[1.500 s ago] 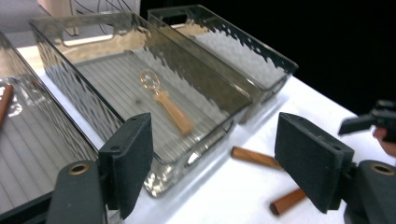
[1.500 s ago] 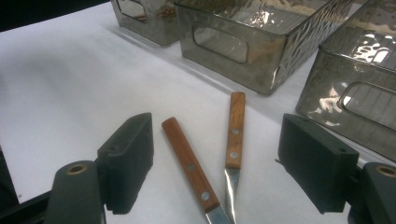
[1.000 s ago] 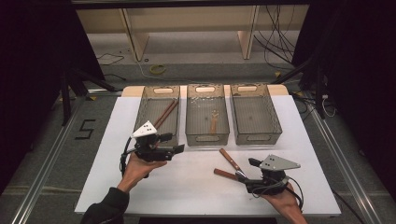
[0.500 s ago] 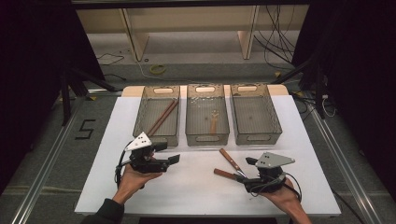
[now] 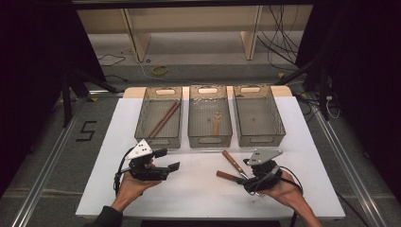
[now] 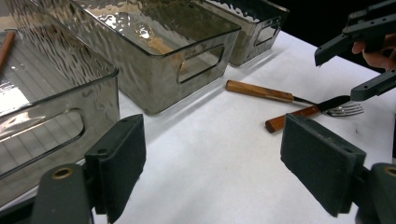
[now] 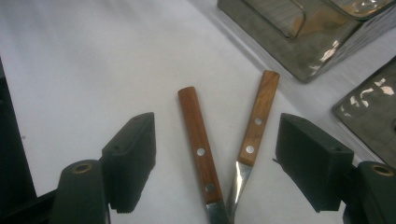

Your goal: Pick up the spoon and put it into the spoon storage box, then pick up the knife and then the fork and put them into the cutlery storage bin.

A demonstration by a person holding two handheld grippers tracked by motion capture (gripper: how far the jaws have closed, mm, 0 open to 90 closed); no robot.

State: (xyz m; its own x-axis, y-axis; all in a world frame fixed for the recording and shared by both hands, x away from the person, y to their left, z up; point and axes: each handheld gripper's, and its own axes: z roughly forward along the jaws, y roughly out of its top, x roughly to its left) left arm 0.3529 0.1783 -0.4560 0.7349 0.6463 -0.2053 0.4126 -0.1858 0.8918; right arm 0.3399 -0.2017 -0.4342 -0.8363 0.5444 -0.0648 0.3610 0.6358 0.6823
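Two wooden-handled utensils lie in a V on the white table: a knife [image 5: 232,161] [image 6: 259,91] [image 7: 257,121] and a fork [image 5: 227,176] [image 6: 299,116] [image 7: 196,140]. My right gripper [image 5: 242,178] [image 7: 215,168] is open, low over their metal ends, with both handles between its jaws and neither one held. My left gripper [image 5: 169,160] [image 6: 210,172] is open and empty at the near left, pointing right toward the utensils. The right gripper [image 6: 359,60] shows ahead of it.
Three clear bins stand in a row at the back. The left bin [image 5: 142,118] holds chopsticks [image 5: 164,119]. In the middle bin [image 5: 210,140] lies a small wooden utensil [image 5: 216,120]. The right bin [image 5: 279,127] looks empty. Bare table [image 5: 198,194] lies between the hands.
My left gripper has drawn back from the left bin toward the near edge. The right gripper has edged slightly left over the knife and fork.
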